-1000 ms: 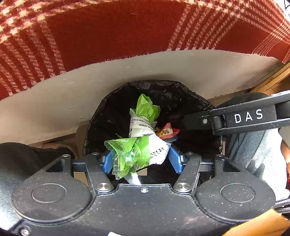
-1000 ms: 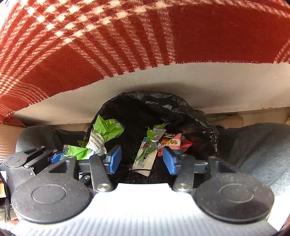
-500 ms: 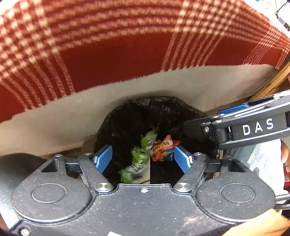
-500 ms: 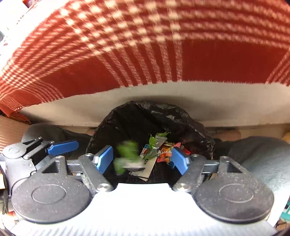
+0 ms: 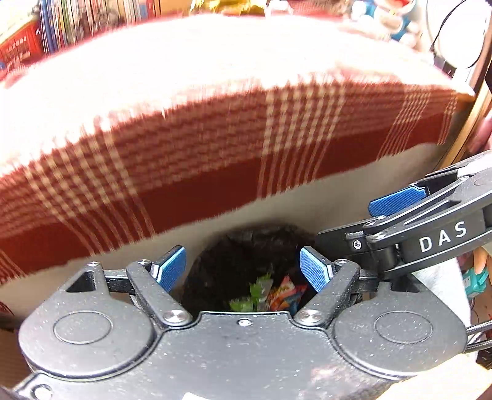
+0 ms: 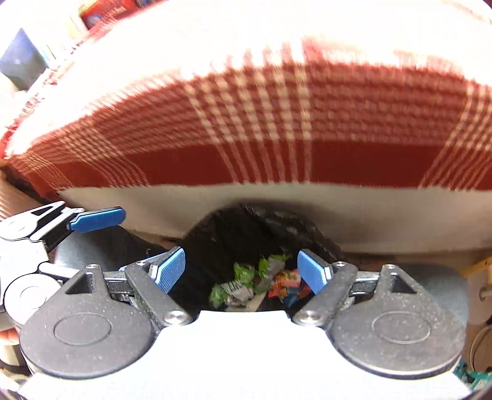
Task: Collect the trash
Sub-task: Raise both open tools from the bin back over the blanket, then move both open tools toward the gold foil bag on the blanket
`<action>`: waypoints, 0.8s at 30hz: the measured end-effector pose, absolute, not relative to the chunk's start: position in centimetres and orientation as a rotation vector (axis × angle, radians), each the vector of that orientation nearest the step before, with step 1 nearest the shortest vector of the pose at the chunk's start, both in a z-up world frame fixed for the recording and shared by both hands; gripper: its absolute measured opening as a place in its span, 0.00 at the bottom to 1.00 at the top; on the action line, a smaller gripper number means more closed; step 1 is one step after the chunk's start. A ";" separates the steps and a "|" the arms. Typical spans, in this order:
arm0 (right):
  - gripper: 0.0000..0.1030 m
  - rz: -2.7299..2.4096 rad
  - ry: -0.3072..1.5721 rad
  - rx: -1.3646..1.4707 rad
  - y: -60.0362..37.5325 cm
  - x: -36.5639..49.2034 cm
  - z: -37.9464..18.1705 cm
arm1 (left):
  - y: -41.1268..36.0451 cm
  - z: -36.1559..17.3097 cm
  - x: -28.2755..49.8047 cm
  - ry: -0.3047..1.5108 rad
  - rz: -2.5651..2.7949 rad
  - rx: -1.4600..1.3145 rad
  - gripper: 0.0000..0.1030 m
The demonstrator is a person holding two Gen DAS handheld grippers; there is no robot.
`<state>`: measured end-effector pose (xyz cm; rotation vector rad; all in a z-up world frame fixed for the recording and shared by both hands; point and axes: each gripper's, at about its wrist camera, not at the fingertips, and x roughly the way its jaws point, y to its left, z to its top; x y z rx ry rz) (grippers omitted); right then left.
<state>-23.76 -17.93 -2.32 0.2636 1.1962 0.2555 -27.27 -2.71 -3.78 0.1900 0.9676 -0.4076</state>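
Note:
A bin lined with a black bag [image 5: 227,261] [image 6: 246,234] stands below both grippers, against a pale cloth edge. Green and white wrappers [image 6: 236,286] [image 5: 252,295] and orange-red sweet wrappers [image 6: 287,284] [image 5: 284,295] lie at its bottom. My left gripper [image 5: 243,272] hovers above the bin, its jaws still opening, with nothing between the blue pads. My right gripper [image 6: 243,272] hangs beside it over the same bin, jaws also opening and empty. Each gripper shows in the other's view: the right one [image 5: 399,201] at right, the left one's fingertips [image 6: 98,218] at left.
A red and cream plaid blanket [image 5: 215,144] [image 6: 261,123] drapes over the surface behind the bin. Shelves of books [image 5: 77,18] blur along the top left. Grey clothing [image 6: 430,286] of a person sits to the right of the bin. A wooden frame [image 5: 470,123] runs at far right.
The left gripper let go of the green wrapper, which fell into the bin. Both grippers opened wider and rose away from the bin, tilting up so more blanket shows.

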 end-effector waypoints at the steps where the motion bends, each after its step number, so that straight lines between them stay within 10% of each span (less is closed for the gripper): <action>1: 0.86 0.265 1.173 0.260 -18.0 -23.9 -1.6 | -2.6 -3.0 -27.3 0.952 -0.413 0.184 0.79; 24: 0.93 0.156 0.724 0.218 -24.9 -17.3 12.1 | -2.4 11.8 -17.4 0.623 -0.398 0.052 0.84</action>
